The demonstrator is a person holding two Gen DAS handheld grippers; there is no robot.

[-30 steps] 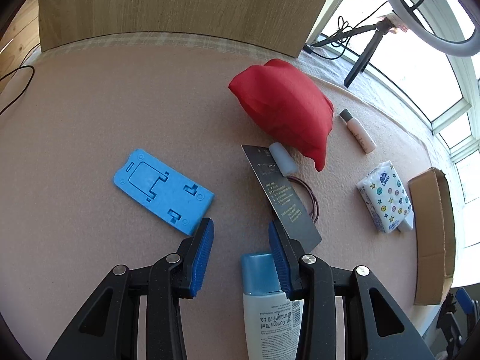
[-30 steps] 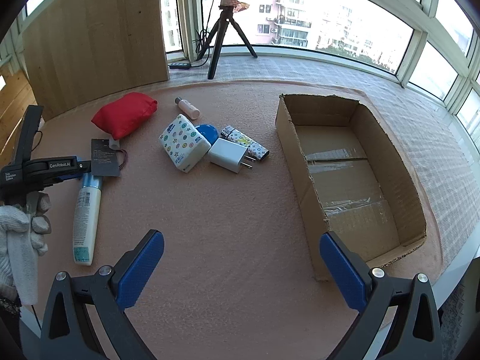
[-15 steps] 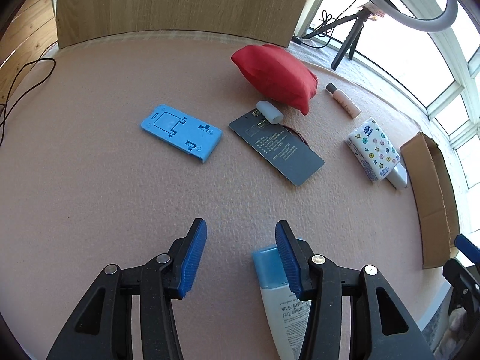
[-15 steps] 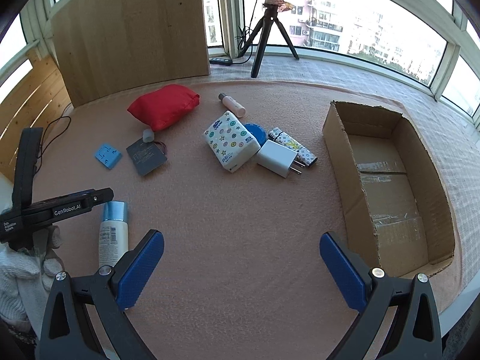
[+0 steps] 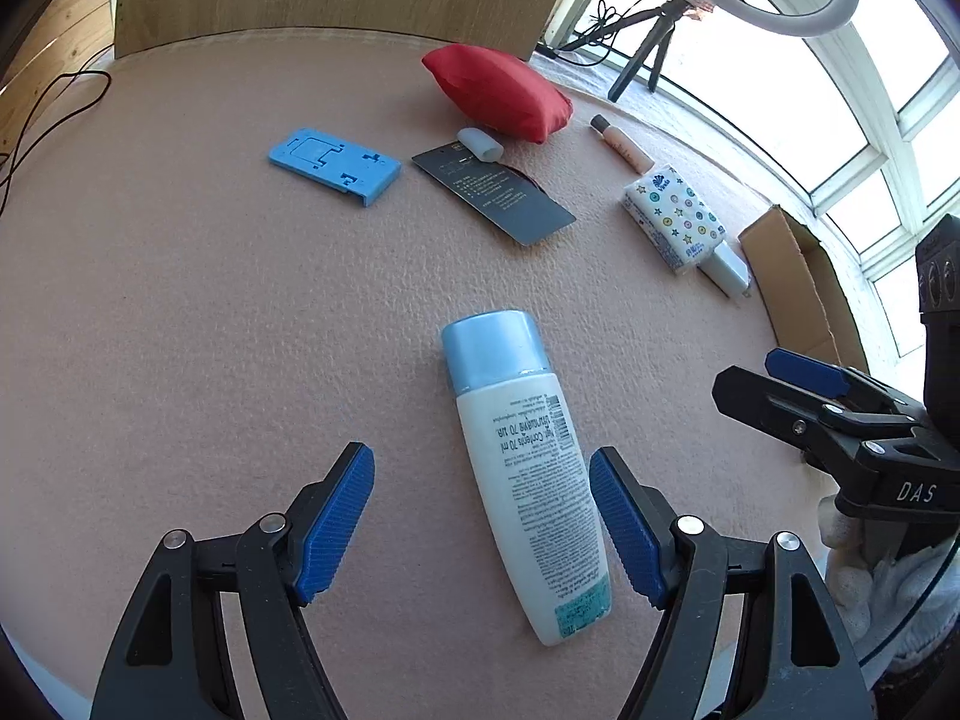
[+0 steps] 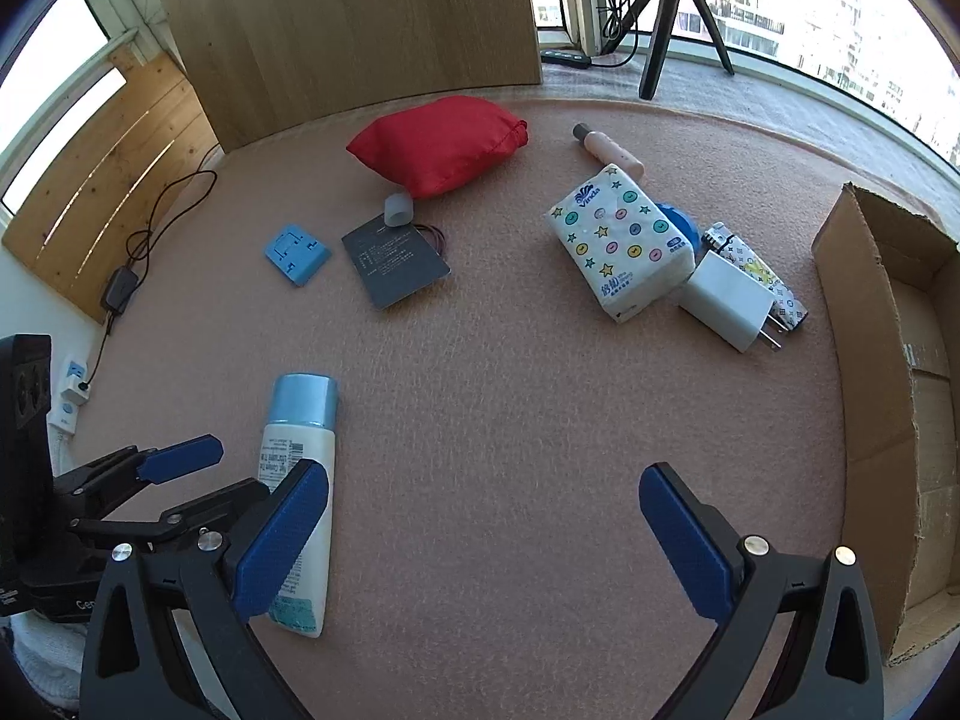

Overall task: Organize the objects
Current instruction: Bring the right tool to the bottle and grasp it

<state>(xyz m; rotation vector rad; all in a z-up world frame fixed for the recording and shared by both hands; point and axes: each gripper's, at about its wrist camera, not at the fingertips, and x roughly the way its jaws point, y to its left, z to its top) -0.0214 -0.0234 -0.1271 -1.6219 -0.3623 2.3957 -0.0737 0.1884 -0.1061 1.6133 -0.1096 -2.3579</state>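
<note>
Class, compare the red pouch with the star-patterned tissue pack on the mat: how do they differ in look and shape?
The red pouch is plain, single-coloured cloth; the tissue pack is white with printed stars and circles. The red pouch looks soft and puffy, while the tissue pack is a squarer block. Both lie on the pink mat, outside the cardboard box.

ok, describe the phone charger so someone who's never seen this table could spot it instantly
Start at the open cardboard box on the table's right side. Just left of it lies a small cluster, and the white charger is its nearest piece, lying flat against the star-patterned tissue pack. It is the only plain white block, with two metal prongs pointing toward the box.
</note>
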